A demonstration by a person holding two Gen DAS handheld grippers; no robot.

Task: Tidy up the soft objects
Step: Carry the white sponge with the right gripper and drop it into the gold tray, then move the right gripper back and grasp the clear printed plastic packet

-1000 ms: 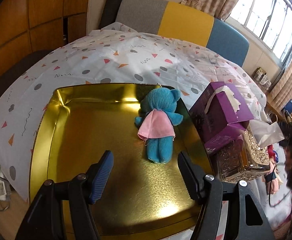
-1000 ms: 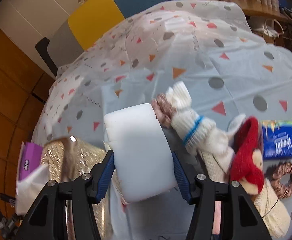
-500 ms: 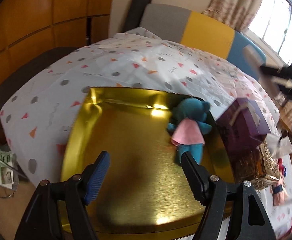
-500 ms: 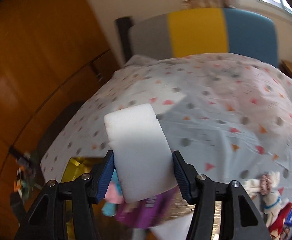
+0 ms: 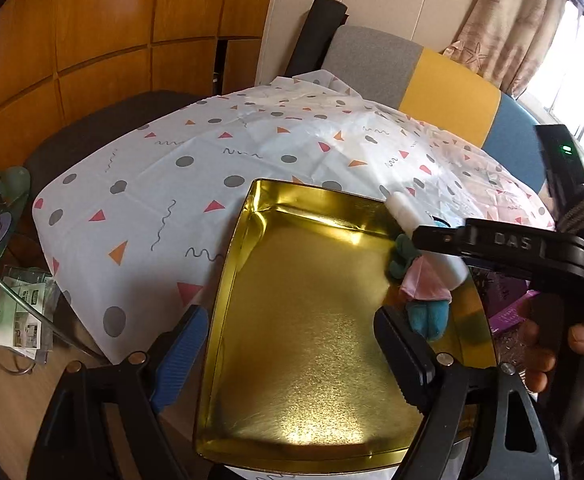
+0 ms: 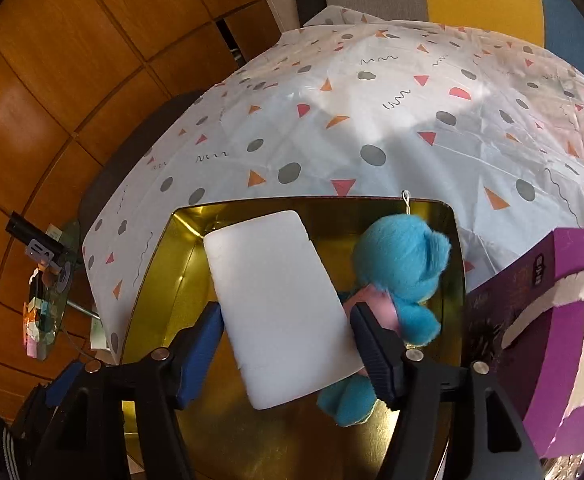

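A person's two handheld grippers work over a shallow gold tin tray [image 6: 152,248] that sits on a table under a white tablecloth [image 6: 372,112] printed with grey dots and orange and pink triangles.

The right gripper [image 6: 288,344] is clamped on a white foam block [image 6: 276,304], its two fingers pressing the block's long sides. The block hangs above the tray's far left part, not touching the floor of the tray as far as can be judged. Beside it, along the tray's right wall, lies a blue plush bear [image 6: 404,256] in a pink bib, its head toward the tray's far right corner (a small hanging loop pokes over the rim there). A purple tissue box [image 6: 564,320] stands just outside the tray's right edge.

The left gripper [image 5: 288,352] holds nothing; its fingers stand wide apart, hovering low over the tray's near edge. From this view the right gripper [image 5: 416,236] reaches in from the right with the block over the bear [image 5: 428,316].

Risks from here: released from a height, the light block could bounce or tip onto the bear, or over the rim. Lowered without shifting left, the right finger may catch the bear and drag it. The tin tray looks slippery on the cloth, so a hard push down could slide it.
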